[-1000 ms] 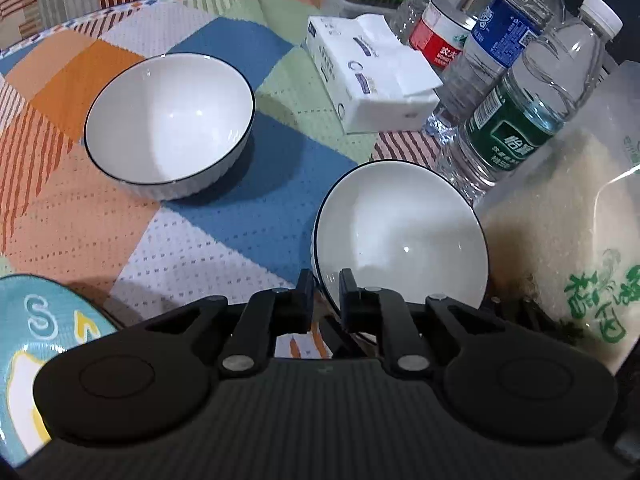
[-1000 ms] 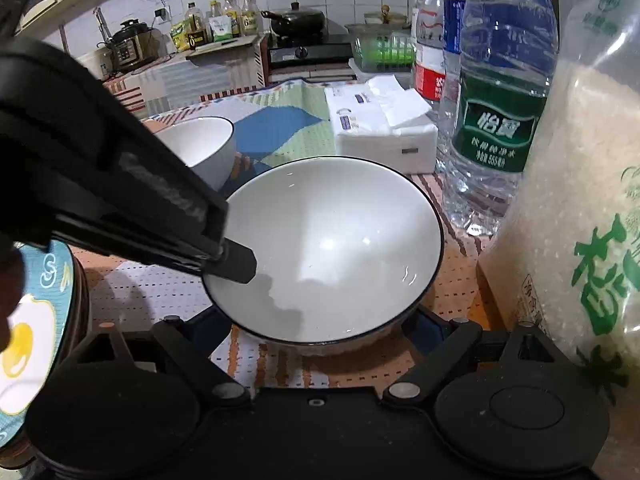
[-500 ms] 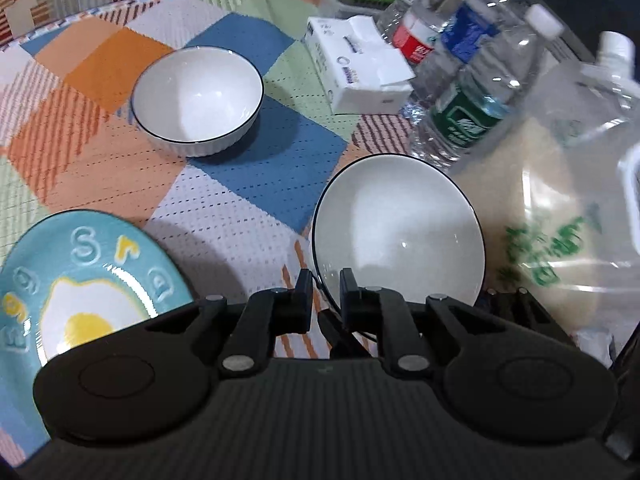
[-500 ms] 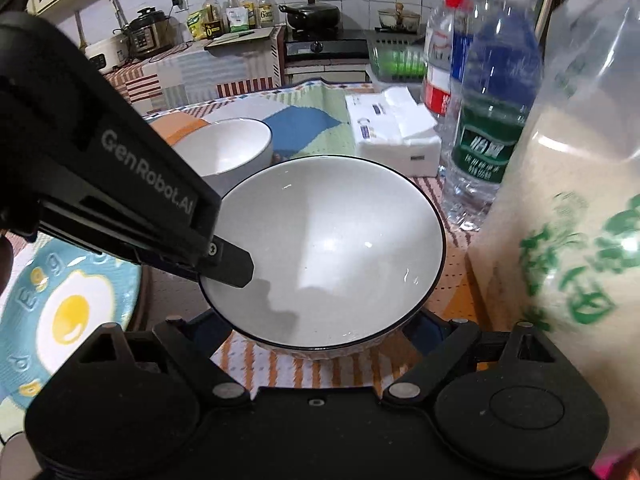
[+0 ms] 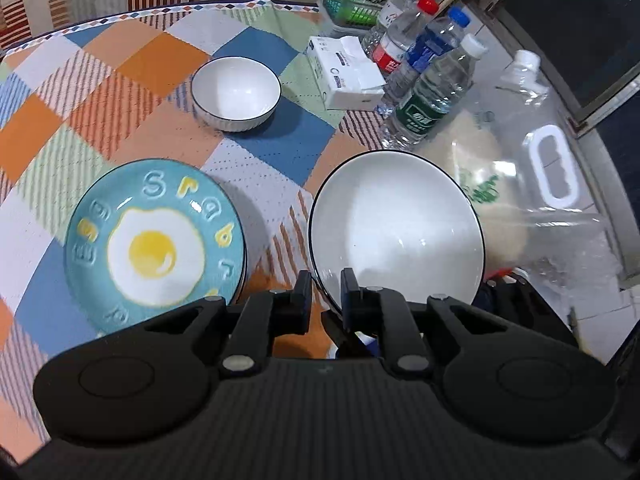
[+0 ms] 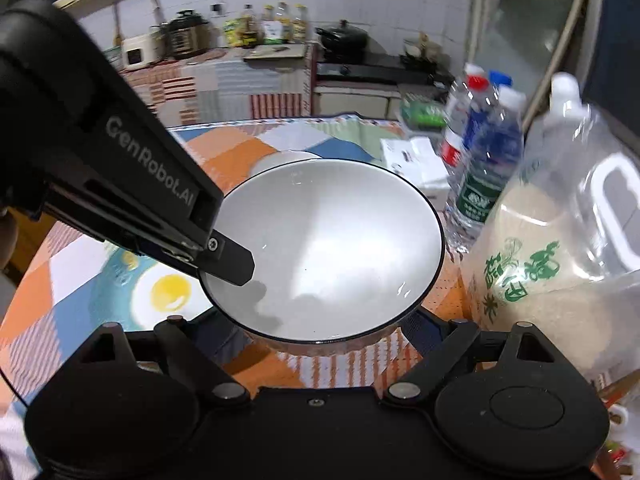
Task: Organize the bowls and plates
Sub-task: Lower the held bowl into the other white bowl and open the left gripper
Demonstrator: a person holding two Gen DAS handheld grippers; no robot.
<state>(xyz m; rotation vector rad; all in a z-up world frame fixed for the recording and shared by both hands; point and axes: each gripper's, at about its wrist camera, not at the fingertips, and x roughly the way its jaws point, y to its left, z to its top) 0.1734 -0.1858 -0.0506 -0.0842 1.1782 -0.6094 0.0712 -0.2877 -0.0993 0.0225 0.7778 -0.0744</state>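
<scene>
My left gripper (image 5: 326, 294) is shut on the near rim of a white bowl with a dark rim (image 5: 396, 232) and holds it in the air above the table. The same bowl (image 6: 332, 252) fills the right wrist view, with a left fingertip (image 6: 230, 260) clamped on its left rim. My right gripper (image 6: 316, 340) is open, its fingers spread wide under and beside the bowl. A second white bowl (image 5: 236, 94) stands further back on the cloth. A blue fried-egg plate (image 5: 154, 242) lies at the left.
A patchwork cloth (image 5: 100, 92) covers the table. A tissue pack (image 5: 346, 74), several water bottles (image 5: 434, 92) and a big bag of rice (image 5: 532, 184) stand at the right. A kitchen counter with pots (image 6: 248, 44) lies beyond.
Both grippers have risen with the bowl, so the table looks further away. The blue plate has come fully into the left wrist view.
</scene>
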